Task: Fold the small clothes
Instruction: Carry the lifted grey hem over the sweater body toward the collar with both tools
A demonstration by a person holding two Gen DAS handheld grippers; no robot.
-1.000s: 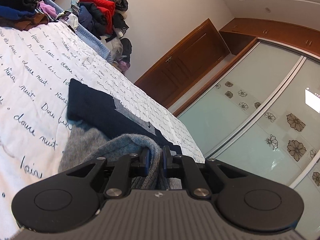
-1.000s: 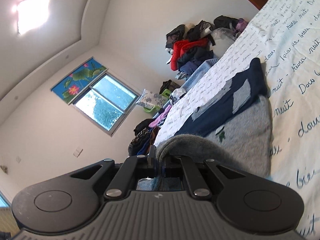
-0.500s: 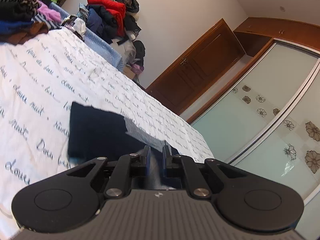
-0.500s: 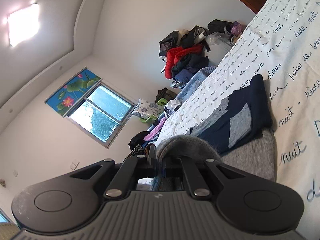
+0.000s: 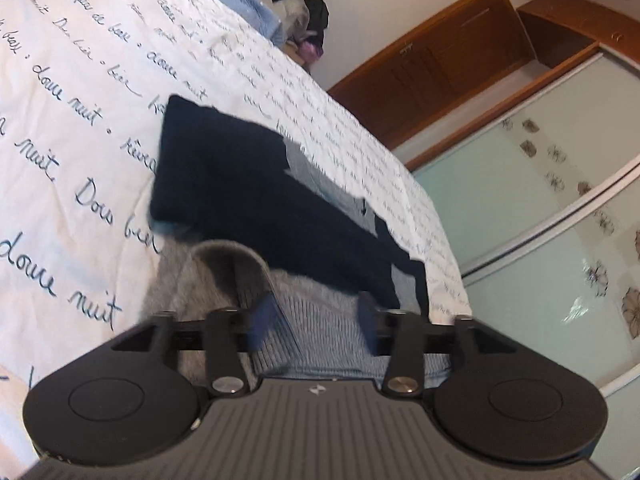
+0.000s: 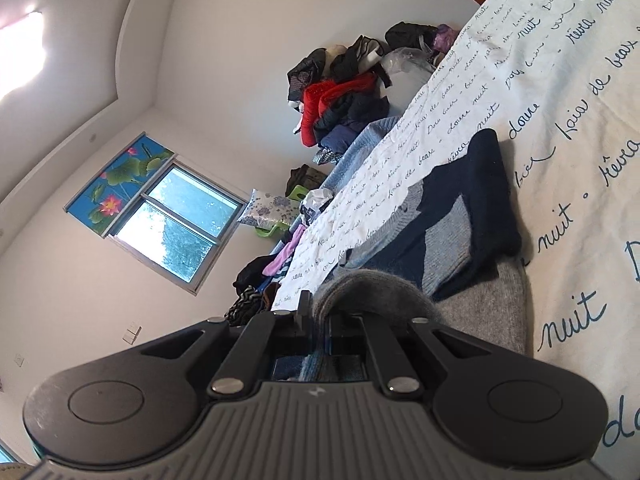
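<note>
A small grey and navy knit sweater [image 5: 256, 200] lies on the white bedspread with blue script [image 5: 80, 92]. My left gripper [image 5: 312, 316] is open, its fingers apart over the grey ribbed part of the sweater, holding nothing. In the right wrist view the same sweater [image 6: 460, 224] lies ahead. My right gripper [image 6: 320, 316] is shut on a fold of the sweater's grey edge, which bulges over the fingers.
Piles of clothes [image 6: 344, 96] lie at the far end of the bed and along its side [image 6: 260, 280]. A wooden door [image 5: 432, 76] and glass sliding wardrobe doors [image 5: 540, 208] stand beyond the bed edge. A window [image 6: 176, 220] is on the wall.
My left gripper has opened and let go of the grey fabric it held. My right gripper stays shut on the sweater edge and has moved forward over the garment.
</note>
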